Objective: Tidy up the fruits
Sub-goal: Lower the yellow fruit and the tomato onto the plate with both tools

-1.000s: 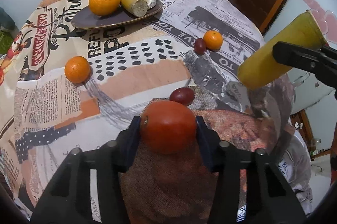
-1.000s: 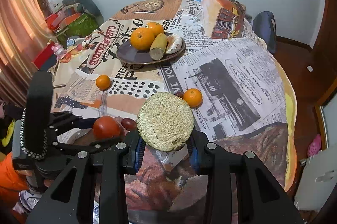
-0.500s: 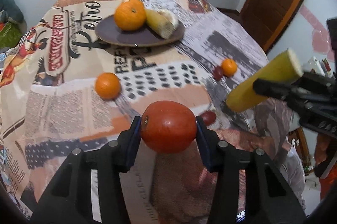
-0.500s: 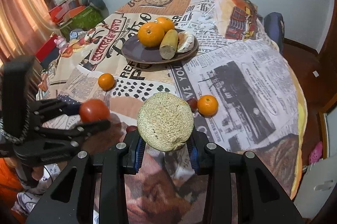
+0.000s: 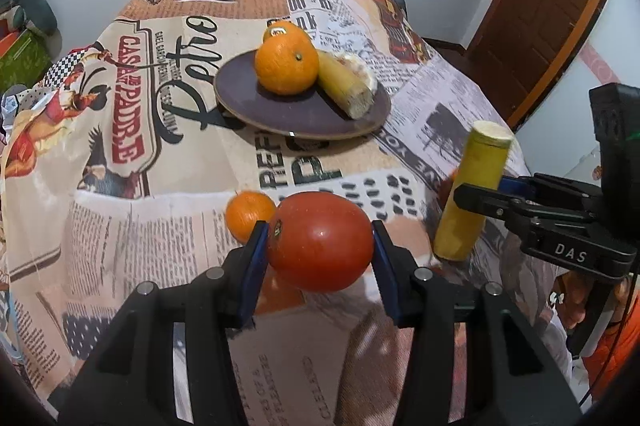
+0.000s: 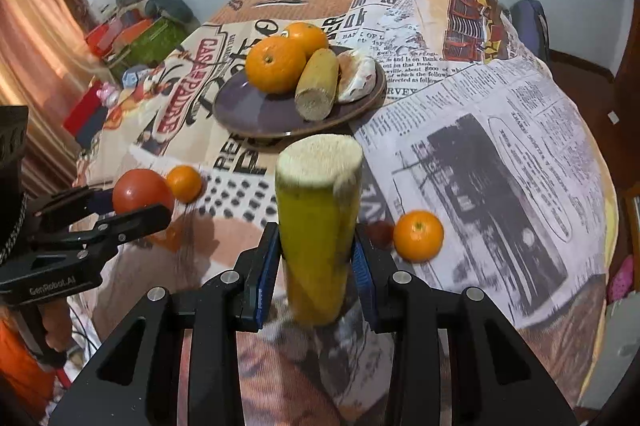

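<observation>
A red tomato point(image 5: 320, 241) is being gripped between the blue pads of the left gripper point(image 5: 318, 254), above the printed tablecloth point(image 5: 120, 186). A yellow cut stalk piece point(image 6: 318, 226) is being clamped by the right gripper point(image 6: 316, 266), its long axis upright and tilted slightly, its pale cut end point(image 6: 320, 156) turned upward. Beyond them, a dark plate point(image 6: 256, 114) is being occupied by two oranges point(image 6: 276, 64), a second stalk piece point(image 6: 318, 84) lying with its cut end toward the camera, and a pale peeled item point(image 6: 358, 76). Small oranges point(image 6: 418, 235) are lying loose on the cloth.
</observation>
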The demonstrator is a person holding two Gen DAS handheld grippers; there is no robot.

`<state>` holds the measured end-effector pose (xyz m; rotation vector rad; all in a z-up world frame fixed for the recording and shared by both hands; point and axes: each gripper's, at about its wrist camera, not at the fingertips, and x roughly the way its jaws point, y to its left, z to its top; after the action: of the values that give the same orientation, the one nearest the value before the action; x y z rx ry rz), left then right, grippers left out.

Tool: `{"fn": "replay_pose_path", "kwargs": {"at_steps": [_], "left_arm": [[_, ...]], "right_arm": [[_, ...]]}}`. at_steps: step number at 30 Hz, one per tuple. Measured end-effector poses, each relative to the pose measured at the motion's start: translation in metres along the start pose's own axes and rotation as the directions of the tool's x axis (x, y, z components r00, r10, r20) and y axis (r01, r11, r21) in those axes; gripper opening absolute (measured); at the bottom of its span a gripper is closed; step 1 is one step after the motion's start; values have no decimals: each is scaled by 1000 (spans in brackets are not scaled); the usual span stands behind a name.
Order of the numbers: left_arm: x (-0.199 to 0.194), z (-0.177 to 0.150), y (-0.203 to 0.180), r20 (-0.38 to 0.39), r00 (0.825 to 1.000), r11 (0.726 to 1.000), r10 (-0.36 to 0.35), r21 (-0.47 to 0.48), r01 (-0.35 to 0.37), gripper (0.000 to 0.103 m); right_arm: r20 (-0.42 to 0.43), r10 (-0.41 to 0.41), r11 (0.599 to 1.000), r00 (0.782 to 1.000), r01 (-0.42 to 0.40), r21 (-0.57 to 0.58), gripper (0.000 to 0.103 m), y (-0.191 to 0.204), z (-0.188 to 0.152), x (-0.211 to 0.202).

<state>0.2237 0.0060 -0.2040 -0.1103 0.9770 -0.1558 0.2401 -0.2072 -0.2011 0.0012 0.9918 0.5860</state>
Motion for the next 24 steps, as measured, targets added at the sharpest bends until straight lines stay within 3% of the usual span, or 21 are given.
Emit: {"fn": "replay_pose_path", "kwargs": {"at_steps": [16, 24], "left_arm": [[12, 59, 35, 73, 997, 999, 36, -18, -34, 49], [30, 79, 49, 61, 998, 999, 31, -20, -30, 49]], "right_arm": [[85, 34, 991, 996, -23, -130, 32, 37, 63, 3], [103, 44, 990, 994, -29, -139, 32, 46, 89, 26]]}}
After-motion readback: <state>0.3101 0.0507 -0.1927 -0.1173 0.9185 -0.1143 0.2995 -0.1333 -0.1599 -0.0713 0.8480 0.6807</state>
